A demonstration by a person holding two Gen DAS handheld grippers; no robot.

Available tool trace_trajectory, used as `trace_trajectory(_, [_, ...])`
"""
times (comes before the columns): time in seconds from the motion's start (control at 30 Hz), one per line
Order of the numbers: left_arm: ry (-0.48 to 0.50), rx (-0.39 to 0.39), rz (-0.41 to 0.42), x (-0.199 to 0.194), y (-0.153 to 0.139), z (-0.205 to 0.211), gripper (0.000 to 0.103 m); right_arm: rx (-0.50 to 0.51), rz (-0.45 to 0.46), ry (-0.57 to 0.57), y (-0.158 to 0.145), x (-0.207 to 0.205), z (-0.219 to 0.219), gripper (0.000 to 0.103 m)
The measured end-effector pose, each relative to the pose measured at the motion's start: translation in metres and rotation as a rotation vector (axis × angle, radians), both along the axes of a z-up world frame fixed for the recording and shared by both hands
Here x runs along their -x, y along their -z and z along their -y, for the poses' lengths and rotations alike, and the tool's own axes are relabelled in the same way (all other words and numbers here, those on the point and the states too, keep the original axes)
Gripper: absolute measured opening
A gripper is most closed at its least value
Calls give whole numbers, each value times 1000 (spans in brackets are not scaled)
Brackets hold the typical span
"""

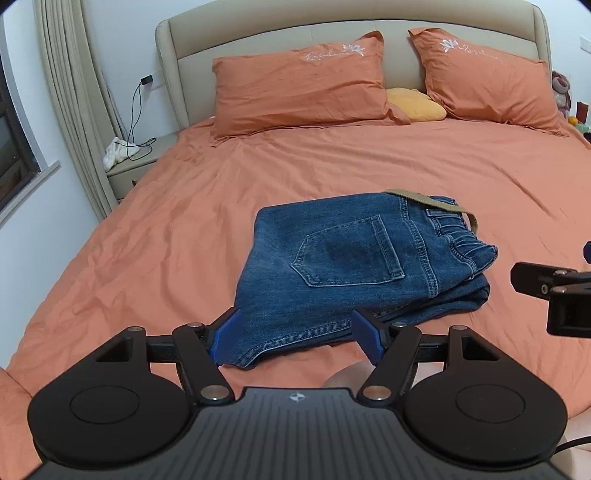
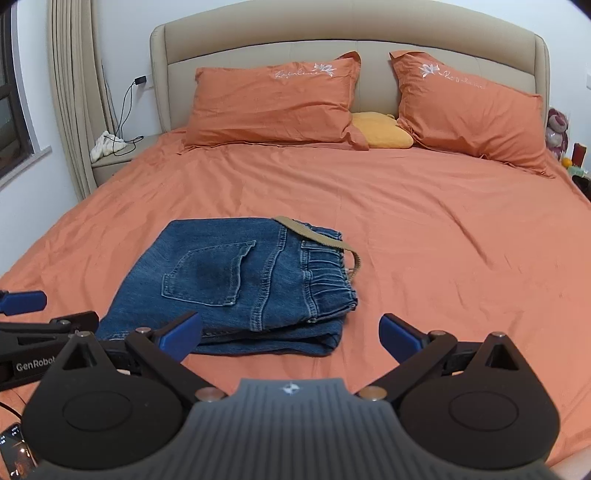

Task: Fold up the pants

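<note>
I see pants [image 1: 354,273] folded on the bed [image 1: 147,229] (pocket up). Left tongs [image 1: 295,338] and right tongs [image 2: 291,334] gape wide, empty, at the near edge.

orange bed [image 2: 424,221], two orange pillows [image 2: 273,103], yellow cushion [image 2: 380,134] between, nightstand [image 2: 114,162].

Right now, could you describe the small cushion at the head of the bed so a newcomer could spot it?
Look to the beige headboard of the orange bed. Two large orange pillows lean against it. Wedged low between them is the small cushion, the only yellow, unembroidered one.
</note>
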State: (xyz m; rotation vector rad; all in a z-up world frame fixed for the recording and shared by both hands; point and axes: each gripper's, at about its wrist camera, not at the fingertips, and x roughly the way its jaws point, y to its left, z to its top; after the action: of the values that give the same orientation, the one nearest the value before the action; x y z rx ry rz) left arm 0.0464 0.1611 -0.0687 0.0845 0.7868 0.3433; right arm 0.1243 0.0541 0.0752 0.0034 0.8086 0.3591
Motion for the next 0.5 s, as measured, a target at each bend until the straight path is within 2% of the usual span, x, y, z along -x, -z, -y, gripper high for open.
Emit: trace_trajectory(0.5, [2, 3, 8, 0, -5, 2, 79, -1, 27, -4, -6, 8, 6, 97])
